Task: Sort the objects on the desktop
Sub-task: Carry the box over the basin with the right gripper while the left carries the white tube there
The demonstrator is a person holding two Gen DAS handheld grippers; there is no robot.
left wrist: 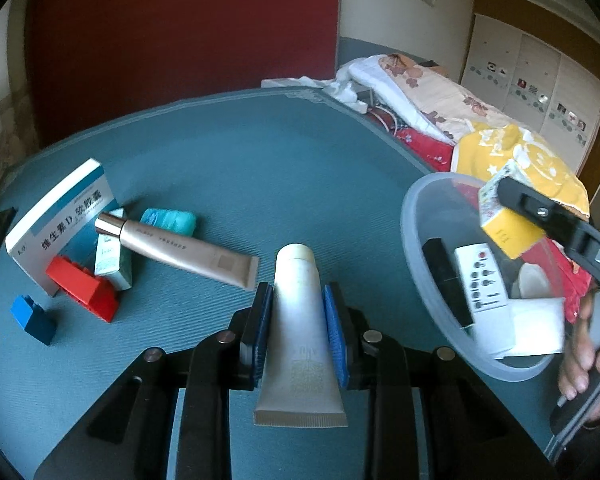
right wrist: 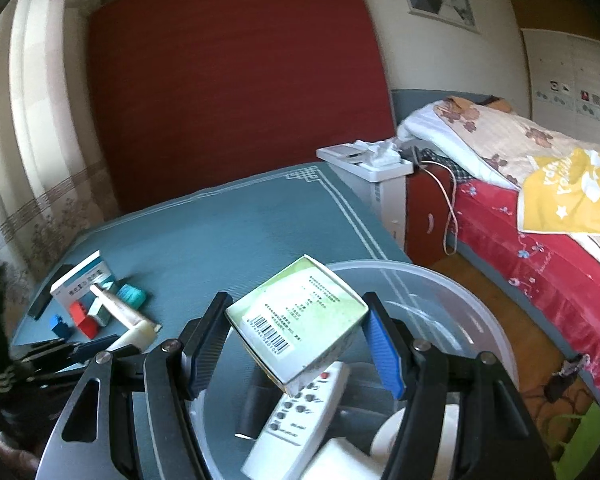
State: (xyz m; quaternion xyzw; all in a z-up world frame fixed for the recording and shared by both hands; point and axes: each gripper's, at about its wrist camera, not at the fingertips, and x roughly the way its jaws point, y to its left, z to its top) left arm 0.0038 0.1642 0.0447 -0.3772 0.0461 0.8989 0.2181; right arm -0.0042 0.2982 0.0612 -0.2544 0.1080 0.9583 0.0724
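Your left gripper [left wrist: 298,336] is pinching a white tube [left wrist: 298,344] between its blue pads, cap pointing away from you, above the teal mat [left wrist: 240,168]. Your right gripper [right wrist: 296,340] clamps a green-and-white carton [right wrist: 300,320], tilted, over the clear plastic bowl [right wrist: 460,300]; in the left view that carton shows a yellow face. Inside the bowl lie a white remote [right wrist: 300,412], a black bar [right wrist: 254,408] and white pieces. Left on the mat, clustered together: a beige tube [left wrist: 180,252], a blue-and-white medicine box [left wrist: 56,220], a teal packet [left wrist: 170,220], a red brick [left wrist: 84,288] and a blue brick [left wrist: 34,318].
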